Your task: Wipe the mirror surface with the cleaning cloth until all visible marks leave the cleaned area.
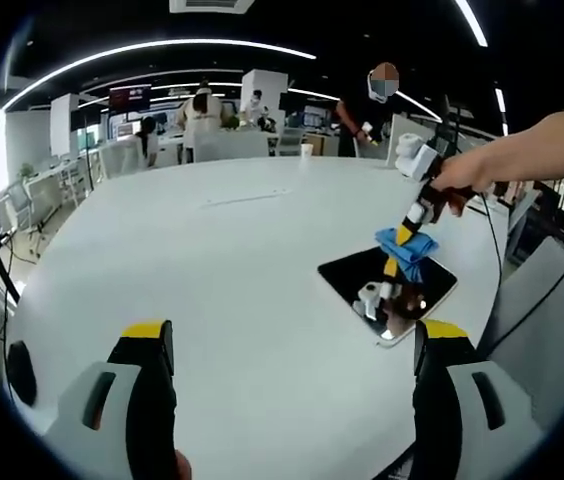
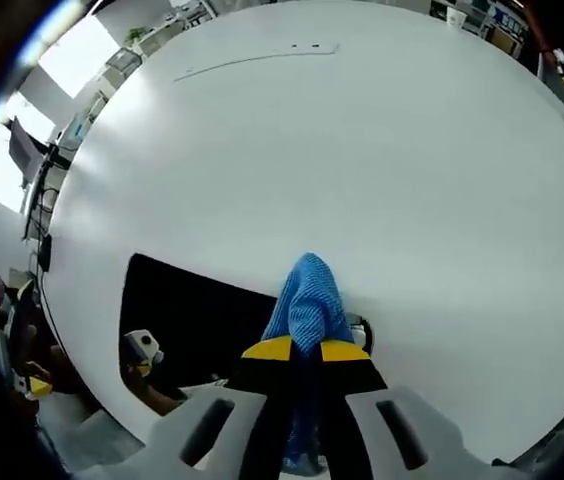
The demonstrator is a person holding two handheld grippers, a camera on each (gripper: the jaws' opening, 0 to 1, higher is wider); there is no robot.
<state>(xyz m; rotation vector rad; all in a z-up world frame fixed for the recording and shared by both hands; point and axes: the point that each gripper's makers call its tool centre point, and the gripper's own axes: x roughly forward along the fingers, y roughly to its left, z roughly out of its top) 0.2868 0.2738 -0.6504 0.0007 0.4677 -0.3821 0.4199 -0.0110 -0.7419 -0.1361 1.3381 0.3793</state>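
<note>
Right gripper (image 2: 307,350) angled down, pinching cloth (image 2: 308,295) onto mirror (image 2: 197,305); left gripper (image 1: 292,335) spread

L tool (image 1: 287,345) jaws wide; R tool (image 2: 307,350) clamped.

I see the mirror (image 1: 387,288) lying flat on the round table (image 1: 242,260), near its right edge. The cleaning cloth (image 1: 407,246), pinched in the right gripper (image 1: 402,248), rests on the mirror's far end.
</note>
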